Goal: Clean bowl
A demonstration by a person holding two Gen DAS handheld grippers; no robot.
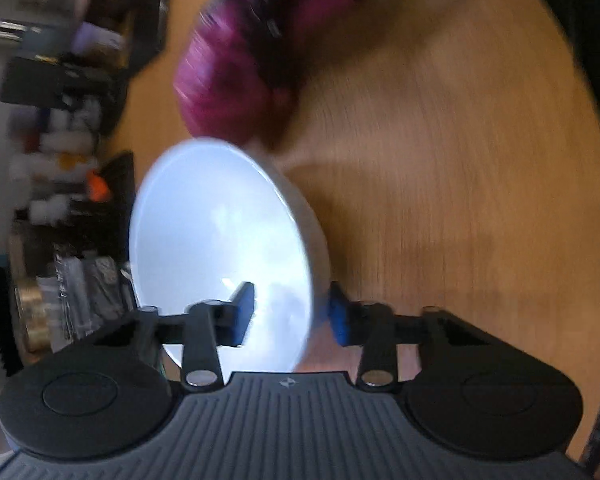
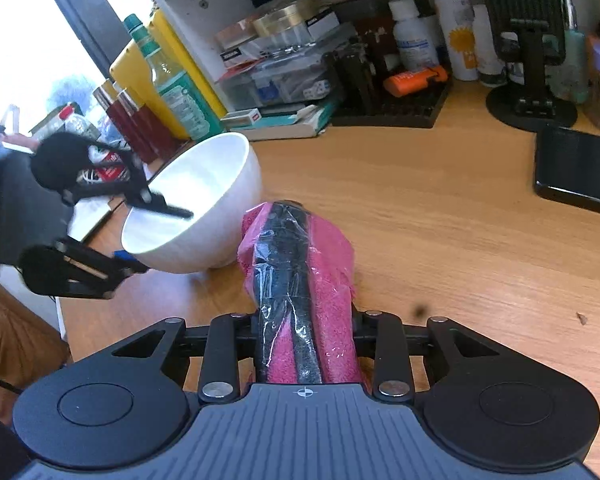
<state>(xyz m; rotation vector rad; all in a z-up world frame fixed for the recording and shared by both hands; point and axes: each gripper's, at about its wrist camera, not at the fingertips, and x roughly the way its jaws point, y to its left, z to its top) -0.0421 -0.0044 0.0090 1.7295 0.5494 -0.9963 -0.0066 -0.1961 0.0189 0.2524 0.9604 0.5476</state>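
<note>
1. Bowl, white and glossy, sits tilted left of centre in the right wrist view, your left gripper pinching its rim.
2. Likely rigid, slippery, breakable: keep hold at the rim.
3. Right gripper clamps the soft pink cloth just beside it.

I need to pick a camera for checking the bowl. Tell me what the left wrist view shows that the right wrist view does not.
Left wrist only: the bowl's inside near the left gripper, one jaw inside the rim, one outside.

Right wrist only: the tilted bowl's outer wall, the right gripper shut on the pink cloth, a green bottle.

Both: the white bowl, the cloth, the wooden table.
</note>
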